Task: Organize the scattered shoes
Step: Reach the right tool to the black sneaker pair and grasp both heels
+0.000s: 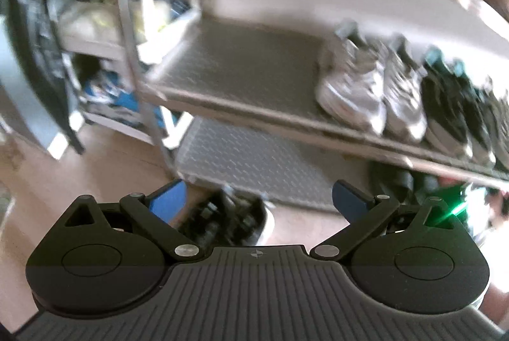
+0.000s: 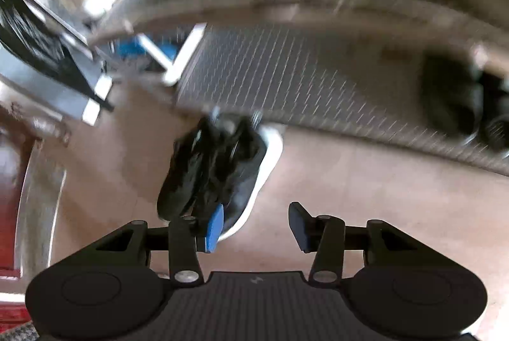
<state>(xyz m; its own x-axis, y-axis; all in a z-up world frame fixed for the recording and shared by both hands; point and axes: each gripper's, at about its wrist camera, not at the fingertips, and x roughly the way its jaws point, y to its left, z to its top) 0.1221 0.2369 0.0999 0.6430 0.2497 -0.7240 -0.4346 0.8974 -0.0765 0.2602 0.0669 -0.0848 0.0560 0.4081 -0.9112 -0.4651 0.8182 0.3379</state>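
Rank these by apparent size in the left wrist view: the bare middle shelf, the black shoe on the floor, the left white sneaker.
1. Middle shelf.
2. Black shoe and white sneaker: alike, and the shoe is nearer and partly hidden, so unranked.

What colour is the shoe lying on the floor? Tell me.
Black with a white sole; right wrist view shows it best.

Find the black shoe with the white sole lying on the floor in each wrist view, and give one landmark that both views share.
Left wrist view: the black shoe with the white sole lies low in the middle, on the floor, between and beyond the open blue fingers.
Right wrist view: the same shoe lies left of centre, just beyond the blue left finger.
Shared landmark: the grey diamond-patterned bottom shelf right behind the shoe.
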